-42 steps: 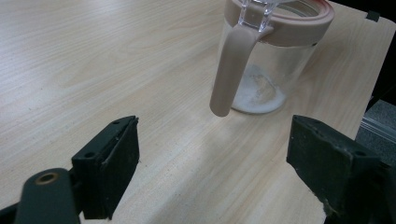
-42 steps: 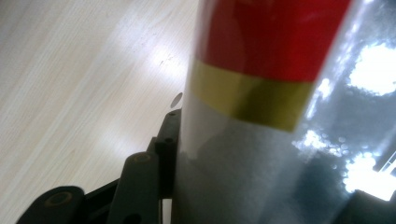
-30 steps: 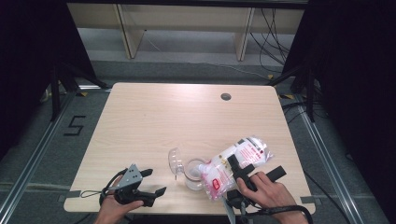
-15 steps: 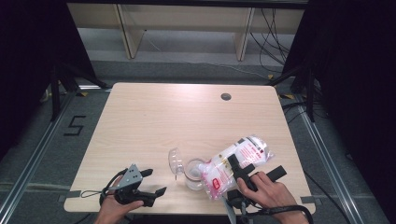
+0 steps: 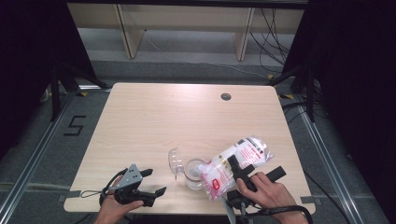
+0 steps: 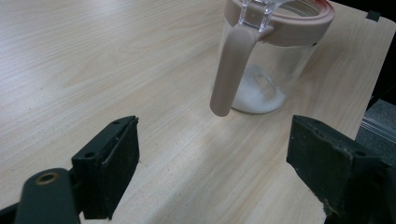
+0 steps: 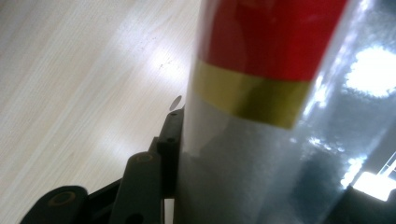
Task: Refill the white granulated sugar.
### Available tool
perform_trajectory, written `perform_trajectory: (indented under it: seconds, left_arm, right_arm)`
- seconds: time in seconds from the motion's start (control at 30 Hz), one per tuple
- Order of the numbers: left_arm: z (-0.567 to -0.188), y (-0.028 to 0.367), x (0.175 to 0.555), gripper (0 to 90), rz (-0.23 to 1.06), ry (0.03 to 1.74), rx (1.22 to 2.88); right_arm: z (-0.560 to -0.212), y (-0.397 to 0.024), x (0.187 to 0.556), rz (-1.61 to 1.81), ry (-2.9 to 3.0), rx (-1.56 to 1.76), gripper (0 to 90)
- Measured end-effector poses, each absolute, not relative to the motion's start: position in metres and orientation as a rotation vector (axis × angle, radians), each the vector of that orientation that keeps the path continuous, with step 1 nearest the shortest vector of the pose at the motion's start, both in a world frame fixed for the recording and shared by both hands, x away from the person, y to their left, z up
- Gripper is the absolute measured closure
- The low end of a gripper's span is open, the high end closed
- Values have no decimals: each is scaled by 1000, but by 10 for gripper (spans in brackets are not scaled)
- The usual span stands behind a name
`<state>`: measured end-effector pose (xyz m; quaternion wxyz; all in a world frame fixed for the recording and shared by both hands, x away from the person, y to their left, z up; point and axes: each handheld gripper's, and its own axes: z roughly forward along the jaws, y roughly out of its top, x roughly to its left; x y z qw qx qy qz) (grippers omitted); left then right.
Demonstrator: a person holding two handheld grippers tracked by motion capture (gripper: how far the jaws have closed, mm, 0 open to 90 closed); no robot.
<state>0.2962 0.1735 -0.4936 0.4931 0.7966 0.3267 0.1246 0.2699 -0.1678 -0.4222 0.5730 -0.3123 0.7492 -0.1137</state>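
Nothing has shifted over the last second: the right tongs (image 5: 238, 169) stay clenched on the clear plastic bag of white powder with a red label (image 5: 236, 164), tilted over the clear lidded jar (image 5: 193, 171), so pouring probably continues. The left tongs (image 5: 152, 182) rest released near the tabletop's (image 5: 187, 116) front edge; the far half offers room.
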Motion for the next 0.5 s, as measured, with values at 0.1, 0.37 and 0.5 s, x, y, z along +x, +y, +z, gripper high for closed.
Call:
perform_trajectory:
  seconds: [0.1, 0.37, 0.5]
  left_arm:
    - [-493, 174, 296, 166, 307, 794, 1938]
    - [-493, 174, 296, 166, 312, 798, 1939]
    - [-493, 173, 296, 166, 312, 797, 1942]
  right_arm:
    - [-421, -168, 270, -266, 1753, -735, 609]
    - [-423, -170, 270, -260, 1773, -696, 611]
    - [-422, -170, 271, -268, 1763, -726, 612]
